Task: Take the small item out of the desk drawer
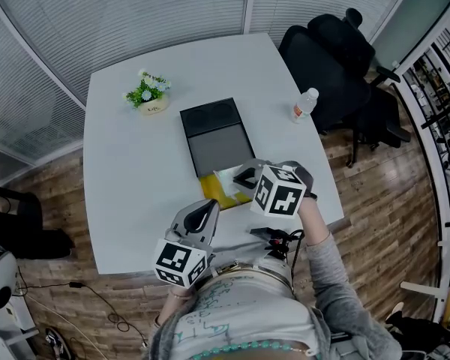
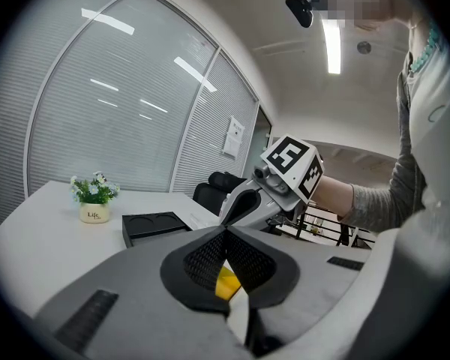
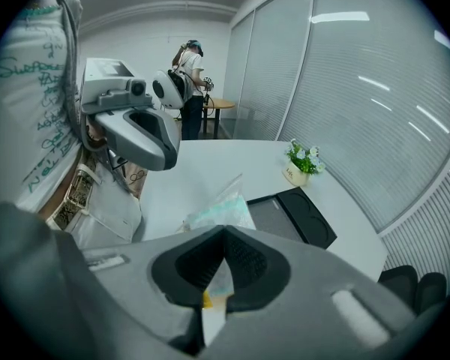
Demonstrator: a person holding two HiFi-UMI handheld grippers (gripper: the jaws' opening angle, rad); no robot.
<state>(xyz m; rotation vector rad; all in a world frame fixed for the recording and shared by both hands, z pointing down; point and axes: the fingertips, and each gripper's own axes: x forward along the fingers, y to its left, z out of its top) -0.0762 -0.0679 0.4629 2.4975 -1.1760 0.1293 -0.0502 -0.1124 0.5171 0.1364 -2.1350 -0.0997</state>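
The right gripper [image 3: 223, 237] is pinching the edge of the bag [image 3: 219, 212], seemingly light, limp and slippery; the left gripper [image 2: 226, 235] is sitting closed.

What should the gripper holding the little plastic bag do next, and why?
Probably carry the clear plastic packet sideways and set it on a bare part of the white table. The right gripper is shut on the packet's edge, and the packet hangs above the table top, so only putting it down seems left.
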